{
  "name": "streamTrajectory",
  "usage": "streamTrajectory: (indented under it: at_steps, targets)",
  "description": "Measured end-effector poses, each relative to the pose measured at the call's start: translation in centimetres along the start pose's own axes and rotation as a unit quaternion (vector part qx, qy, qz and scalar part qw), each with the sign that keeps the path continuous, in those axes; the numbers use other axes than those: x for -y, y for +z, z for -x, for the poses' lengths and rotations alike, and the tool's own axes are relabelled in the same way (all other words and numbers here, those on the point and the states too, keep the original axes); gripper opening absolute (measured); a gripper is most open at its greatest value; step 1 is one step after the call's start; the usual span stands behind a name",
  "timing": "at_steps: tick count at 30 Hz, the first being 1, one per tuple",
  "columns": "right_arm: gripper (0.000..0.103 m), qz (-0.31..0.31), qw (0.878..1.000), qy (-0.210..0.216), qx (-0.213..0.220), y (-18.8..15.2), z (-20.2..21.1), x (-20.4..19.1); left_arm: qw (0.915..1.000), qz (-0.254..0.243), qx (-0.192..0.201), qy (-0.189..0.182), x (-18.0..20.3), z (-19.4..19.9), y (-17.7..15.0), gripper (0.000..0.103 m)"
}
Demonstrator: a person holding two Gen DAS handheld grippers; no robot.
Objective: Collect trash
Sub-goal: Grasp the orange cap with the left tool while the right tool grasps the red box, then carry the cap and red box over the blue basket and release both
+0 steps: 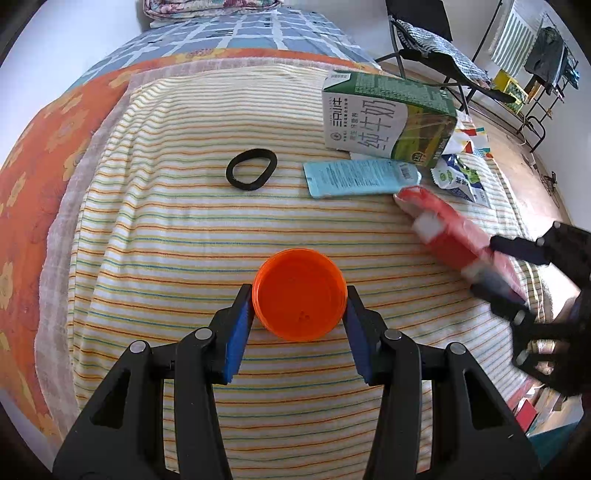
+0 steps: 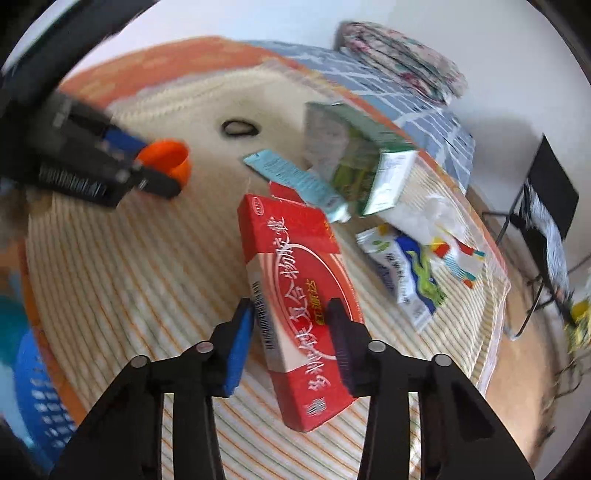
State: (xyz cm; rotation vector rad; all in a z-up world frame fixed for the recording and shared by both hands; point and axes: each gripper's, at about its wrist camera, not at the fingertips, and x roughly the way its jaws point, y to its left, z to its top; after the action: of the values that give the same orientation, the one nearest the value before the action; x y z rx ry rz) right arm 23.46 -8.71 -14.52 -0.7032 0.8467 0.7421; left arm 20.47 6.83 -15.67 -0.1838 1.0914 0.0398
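Observation:
My left gripper (image 1: 300, 301) is shut on an orange plastic lid (image 1: 300, 294) and holds it over the striped bedcover (image 1: 166, 236); it also shows in the right wrist view (image 2: 168, 160). My right gripper (image 2: 291, 314) is shut on a red medicine box (image 2: 299, 295), lifted and tilted above the cover; the box shows blurred in the left wrist view (image 1: 454, 232). A green milk carton (image 1: 384, 114), a light blue packet (image 1: 358, 177), a blue-and-white wrapper (image 1: 460, 177) and a black hair tie (image 1: 251, 169) lie on the cover.
A blue mesh basket (image 2: 33, 384) sits low at the left beside the bed. A black folding chair (image 1: 428, 48) with cloth on it stands beyond the bed's right side. A pillow (image 1: 207, 9) lies at the head of the bed.

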Motion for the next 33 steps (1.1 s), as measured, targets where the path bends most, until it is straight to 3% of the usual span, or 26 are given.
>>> streamTrajectory:
  at_steps: [9,23,33]
  targets:
    - [0.031,-0.083,0.996,0.001,0.014,0.1,0.5,4.7,0.9999,-0.005,0.015,-0.006,0.5,0.8,0.4,0.048]
    - [0.019,-0.124,0.991,0.037,0.038,-1.1,3.7,5.1,0.9988,-0.022,0.042,-0.013,1.7,3.7,-0.3,0.048]
    - [0.018,-0.145,0.987,0.056,0.045,-2.4,7.1,3.6,0.9971,-0.04,0.059,-0.027,3.2,6.8,-1.9,0.048]
